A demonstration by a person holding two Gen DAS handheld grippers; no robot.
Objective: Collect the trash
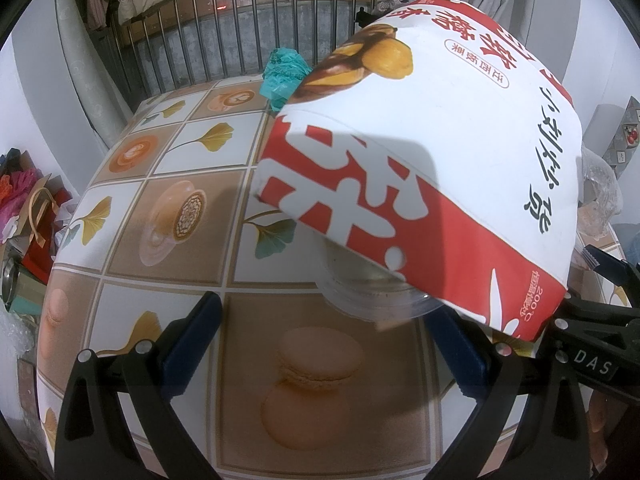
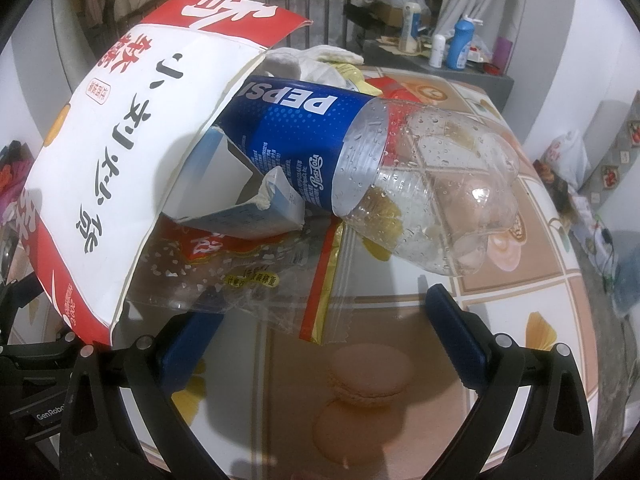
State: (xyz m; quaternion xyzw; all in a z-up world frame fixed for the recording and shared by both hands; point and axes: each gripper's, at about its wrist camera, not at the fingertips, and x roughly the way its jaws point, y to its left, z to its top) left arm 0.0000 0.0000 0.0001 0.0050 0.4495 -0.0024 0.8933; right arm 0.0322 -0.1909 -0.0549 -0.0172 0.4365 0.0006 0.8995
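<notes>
A white and red paper bag (image 1: 420,152) lies tilted on the tiled-pattern table (image 1: 180,264), right of centre in the left wrist view. A clear bottle base (image 1: 368,296) shows under its lower edge. My left gripper (image 1: 322,340) is open just in front of that base, holding nothing. The right wrist view looks into the paper bag (image 2: 92,168) from its open mouth. A Pepsi bottle (image 2: 360,160) sticks out of it, with a torn blue carton (image 2: 256,208), white tissue (image 2: 312,60) and a clear wrapper (image 2: 248,272). My right gripper (image 2: 322,336) is open, its left fingertip touching the wrapper's edge.
A crumpled teal plastic piece (image 1: 284,72) lies at the table's far edge behind the bag. A metal railing (image 1: 248,20) runs beyond it. Bottles (image 2: 460,44) stand on a ledge at the back right. Bags and clutter (image 1: 28,200) sit on the floor to the left.
</notes>
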